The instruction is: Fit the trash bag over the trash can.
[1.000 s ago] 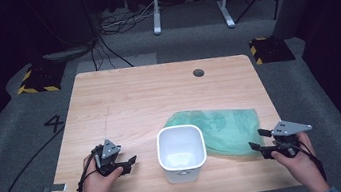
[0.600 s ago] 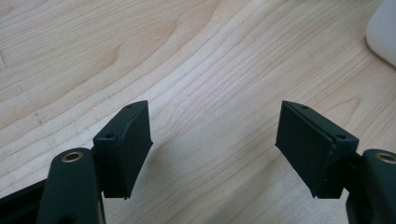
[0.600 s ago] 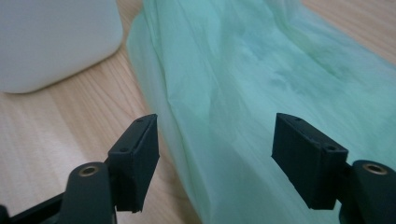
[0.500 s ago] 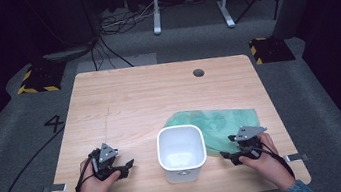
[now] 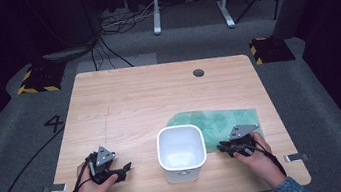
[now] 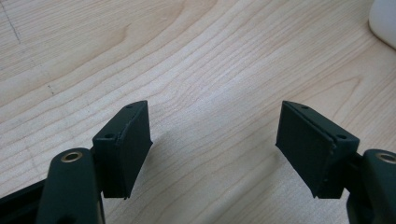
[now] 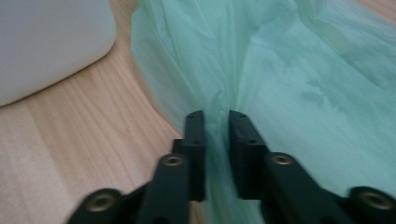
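**A:** Right tool from the high view: where does it sit, and what is it doing?

**B:** It rests at the near edge of a green plastic bag, which lies flat on the wooden surface, just right of a white bin. Its jaws have just been closing, with bag film between them. The left tool lies on bare wood left of the bin, well apart from the bag, probably waiting.

**A:** And the left gripper view?

**B:** The left tool stands wide, holding nothing. Wood grain shows between its jaws, and a corner of the bin shows at the upper right.

**A:** The right gripper view?

**B:** The right tool is narrowed to a slit and pinches a gathered fold of the bag. The film bunches where the jaws meet. The bin sits upper left, close by. Gripping the edge nearest the bin likely serves to lift the bag towards it.
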`<action>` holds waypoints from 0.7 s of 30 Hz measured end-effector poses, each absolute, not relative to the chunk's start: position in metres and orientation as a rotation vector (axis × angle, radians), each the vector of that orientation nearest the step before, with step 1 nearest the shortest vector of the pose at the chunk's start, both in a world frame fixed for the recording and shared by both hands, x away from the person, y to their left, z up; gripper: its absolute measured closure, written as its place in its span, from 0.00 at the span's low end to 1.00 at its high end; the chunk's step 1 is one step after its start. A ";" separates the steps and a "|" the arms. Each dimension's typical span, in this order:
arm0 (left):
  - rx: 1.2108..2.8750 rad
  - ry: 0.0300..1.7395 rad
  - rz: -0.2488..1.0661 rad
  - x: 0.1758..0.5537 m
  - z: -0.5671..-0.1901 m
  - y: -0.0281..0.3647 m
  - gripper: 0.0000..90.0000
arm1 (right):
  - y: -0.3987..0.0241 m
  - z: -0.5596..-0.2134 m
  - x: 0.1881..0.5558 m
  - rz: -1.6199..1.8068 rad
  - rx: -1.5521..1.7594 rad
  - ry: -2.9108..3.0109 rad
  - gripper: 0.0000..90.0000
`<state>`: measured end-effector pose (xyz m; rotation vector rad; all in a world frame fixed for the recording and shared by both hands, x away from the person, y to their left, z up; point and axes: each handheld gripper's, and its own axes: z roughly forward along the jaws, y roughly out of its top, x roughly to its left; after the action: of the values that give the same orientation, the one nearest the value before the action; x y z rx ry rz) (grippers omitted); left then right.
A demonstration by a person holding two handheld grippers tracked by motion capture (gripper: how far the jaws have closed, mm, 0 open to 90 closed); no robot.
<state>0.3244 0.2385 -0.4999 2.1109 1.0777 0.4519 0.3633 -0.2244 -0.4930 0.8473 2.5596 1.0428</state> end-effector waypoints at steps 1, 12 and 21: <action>2.111 1.077 0.450 0.325 -0.500 0.238 0.29 | -0.225 -0.492 0.361 1.046 0.859 2.581 0.99; 2.116 1.066 0.447 0.327 -0.500 0.234 0.29 | -0.226 -0.479 0.344 1.035 0.785 2.647 0.93; 2.122 1.062 0.438 0.328 -0.502 0.234 0.28 | -0.242 -0.487 0.380 0.980 0.808 2.511 0.25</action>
<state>0.3279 0.2338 -0.5015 2.1219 1.0622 0.4384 0.3799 -0.2425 -0.4874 0.8080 2.5107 0.9804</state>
